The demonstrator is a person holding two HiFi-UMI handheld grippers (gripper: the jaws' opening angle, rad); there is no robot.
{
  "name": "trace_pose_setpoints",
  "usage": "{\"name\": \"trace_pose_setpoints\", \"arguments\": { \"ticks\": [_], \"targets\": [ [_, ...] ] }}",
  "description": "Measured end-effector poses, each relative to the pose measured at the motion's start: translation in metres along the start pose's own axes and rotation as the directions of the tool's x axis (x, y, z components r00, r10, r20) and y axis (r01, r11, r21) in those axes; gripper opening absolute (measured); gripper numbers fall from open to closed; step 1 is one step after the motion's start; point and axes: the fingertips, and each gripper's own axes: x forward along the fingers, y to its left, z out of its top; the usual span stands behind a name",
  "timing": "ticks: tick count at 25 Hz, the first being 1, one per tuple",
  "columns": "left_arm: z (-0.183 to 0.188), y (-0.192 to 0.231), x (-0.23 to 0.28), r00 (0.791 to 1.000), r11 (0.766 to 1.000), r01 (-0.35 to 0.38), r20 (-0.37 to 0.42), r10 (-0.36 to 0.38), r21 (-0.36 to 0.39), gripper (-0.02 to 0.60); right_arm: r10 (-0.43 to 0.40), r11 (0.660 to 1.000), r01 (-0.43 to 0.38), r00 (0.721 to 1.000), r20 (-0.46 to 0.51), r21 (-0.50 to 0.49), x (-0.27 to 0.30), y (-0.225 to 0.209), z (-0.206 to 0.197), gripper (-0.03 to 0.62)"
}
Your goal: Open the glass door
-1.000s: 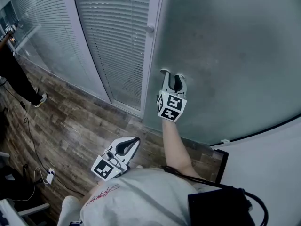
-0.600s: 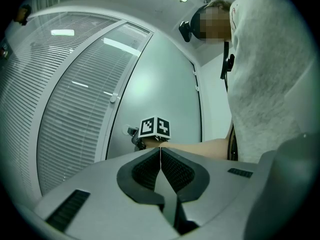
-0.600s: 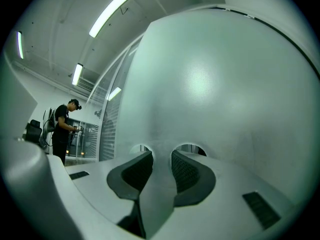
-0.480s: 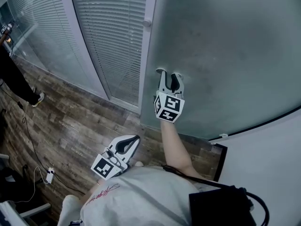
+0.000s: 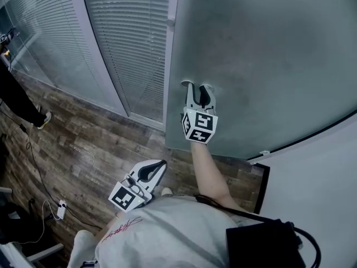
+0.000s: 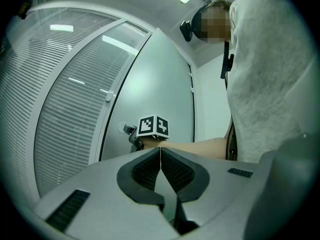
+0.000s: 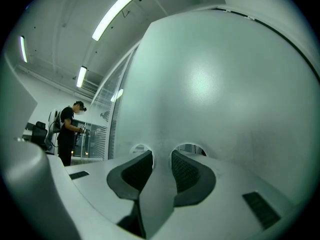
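Note:
The frosted glass door (image 5: 268,54) fills the upper right of the head view, its free edge running down beside a small knob (image 5: 170,22). My right gripper (image 5: 197,86) points level at the door, open, with both fingertips against the glass and nothing between them. In the right gripper view the door (image 7: 225,84) fills the frame just past the right gripper (image 7: 161,154), and the tips are mirrored in it. My left gripper (image 5: 162,163) is shut and empty, held low near my body. The left gripper (image 6: 160,149) looks toward the door (image 6: 160,79).
A glass partition with slatted blinds (image 5: 128,43) stands left of the door. A person in black (image 5: 17,99) stands at far left on the wood floor (image 5: 83,149), with a cable and adapter (image 5: 60,208) nearby. A white wall (image 5: 318,194) is at right.
The right gripper has shifted a little left and up in the head view, staying against the glass. The door's edge and knob have shifted left with it. The left gripper has stayed put.

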Motion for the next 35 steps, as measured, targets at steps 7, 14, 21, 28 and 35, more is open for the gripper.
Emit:
{"name": "trace_pose_setpoints", "arguments": {
  "ticks": [7,14,21,28,35],
  "targets": [
    [-0.001,-0.027,-0.030,0.999,0.999,0.033,-0.005,-0.033,0.010,0.018,0.014,1.000,-0.014,1.000,0.024,-0.007,-0.041,0.015,0.008,0.126],
    [-0.001,-0.043,-0.048,0.999,0.999,0.045,-0.005,-0.045,-0.002,0.018,0.031,0.999,-0.031,0.999,0.025,-0.006,-0.069,0.022,0.010,0.126],
    [-0.003,-0.061,-0.072,0.998,0.998,0.062,-0.006,-0.062,-0.013,0.018,0.034,0.999,-0.034,0.999,0.031,-0.008,-0.095,0.032,0.014,0.126],
    [-0.005,-0.084,-0.095,0.996,0.996,0.093,-0.003,-0.093,-0.002,0.018,0.039,0.999,-0.039,0.999,0.027,-0.013,-0.127,0.039,0.015,0.126],
    [-0.007,-0.107,-0.115,0.992,0.992,0.124,-0.005,-0.124,-0.002,0.018,0.047,0.999,-0.046,0.999,0.024,-0.013,-0.158,0.044,0.017,0.126]
  ]
}}
